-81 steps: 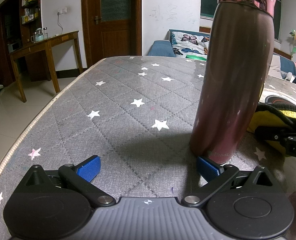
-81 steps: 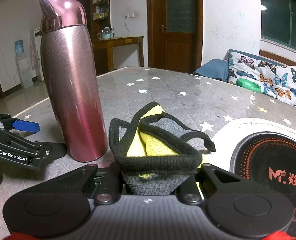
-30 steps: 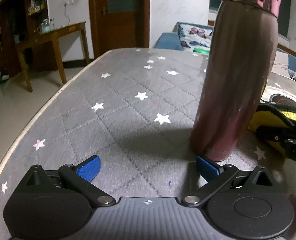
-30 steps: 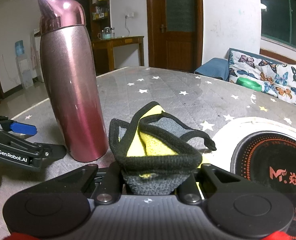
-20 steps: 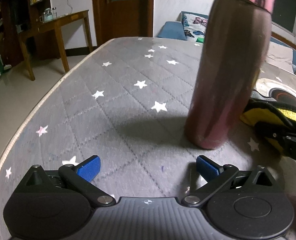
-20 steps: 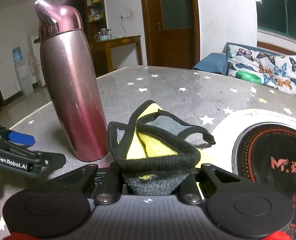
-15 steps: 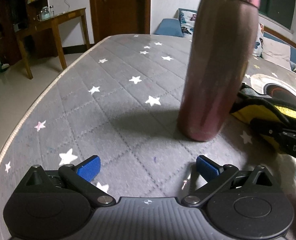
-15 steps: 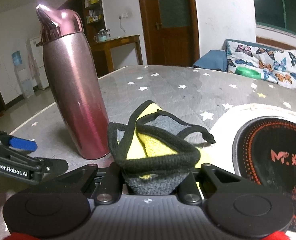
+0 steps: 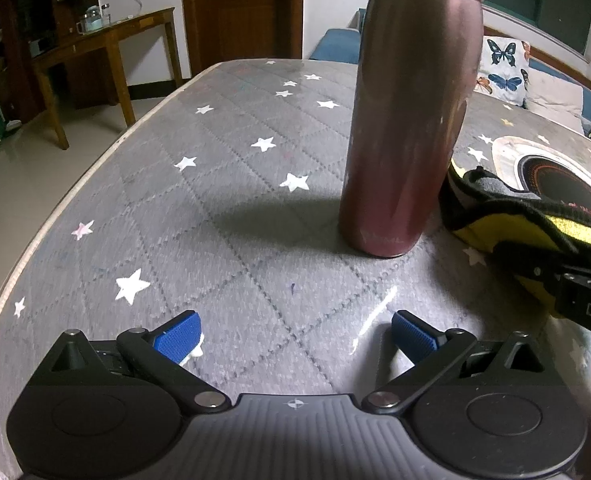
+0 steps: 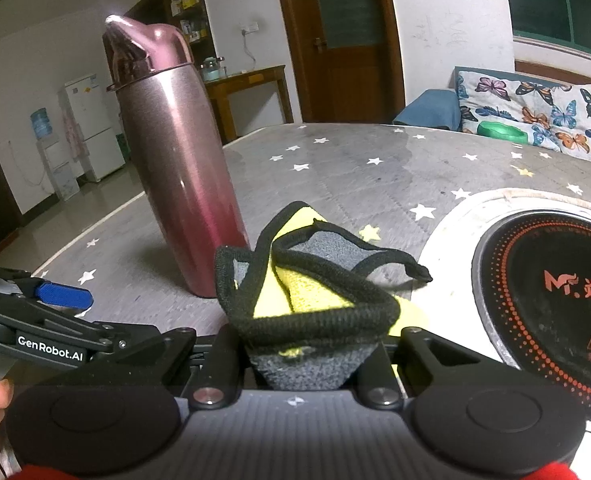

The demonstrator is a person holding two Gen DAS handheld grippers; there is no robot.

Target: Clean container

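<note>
A tall pink metal flask (image 9: 403, 120) (image 10: 179, 176) with a shiny beaked lid stands upright on the grey star-patterned table cover (image 9: 231, 216). My left gripper (image 9: 295, 330) is open and empty, a short way in front of the flask and apart from it. In the right wrist view it shows at the lower left (image 10: 61, 298). My right gripper (image 10: 307, 344) is shut on a yellow and grey cloth with black edging (image 10: 315, 292), held just right of the flask. The same cloth (image 9: 531, 226) appears at the right of the left wrist view.
A round induction hob (image 10: 551, 292) (image 9: 555, 172) lies on the table to the right. The table's left edge (image 9: 67, 204) drops to a tiled floor. A wooden side table (image 9: 107, 52), a door and a sofa with butterfly cushions (image 10: 535, 112) stand beyond.
My left gripper has drawn back from the flask, whose base was against its right fingertip; a gap now lies between them. The right gripper keeps hold of the cloth and has shifted slightly.
</note>
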